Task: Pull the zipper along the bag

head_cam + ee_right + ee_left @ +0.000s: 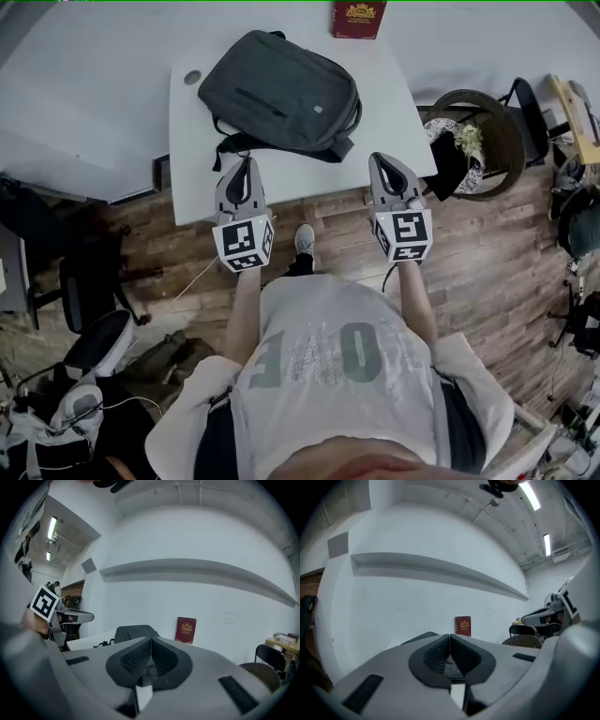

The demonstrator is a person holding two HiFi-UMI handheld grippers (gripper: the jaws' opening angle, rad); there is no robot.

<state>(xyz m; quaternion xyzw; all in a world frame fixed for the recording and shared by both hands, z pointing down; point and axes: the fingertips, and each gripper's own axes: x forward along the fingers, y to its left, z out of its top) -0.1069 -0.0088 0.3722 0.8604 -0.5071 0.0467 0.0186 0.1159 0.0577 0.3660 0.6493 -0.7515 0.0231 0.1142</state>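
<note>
1. Two arms of a person in a white printed T-shirt [337, 361] are reaching forward over a brown plank floor [506, 253]. Each is carrying a grey plastic gripper with a square-marker cube at its back.
2. The left gripper [247, 161] is hovering over the near edge of the white rectangular table [394, 112]. Its dark ribbed fingers [436, 656] are pressing together along one line, clenched on nothing.
3. The right gripper [380, 157] is hovering level with it, further right over the same table edge. Its fingers [138, 658] are likewise closing flat against each other, with nothing between them.
4. Just beyond both grippers, the dark grey fabric bag [281, 94] is lying flat on the table and sitting at a slant. Its black straps [225, 145] are trailing toward the left gripper. In the head view, neither gripper is touching the bag.
5. A dark zipper line [261, 101] is running across the bag's front panel.
6. To the right of the table, a round dark chair [502, 141] is standing on the floor.
7. Farthest off, a small red book with a gold crest [357, 17] is standing upright at the table's far edge, against a plain white wall [197, 536].
</note>
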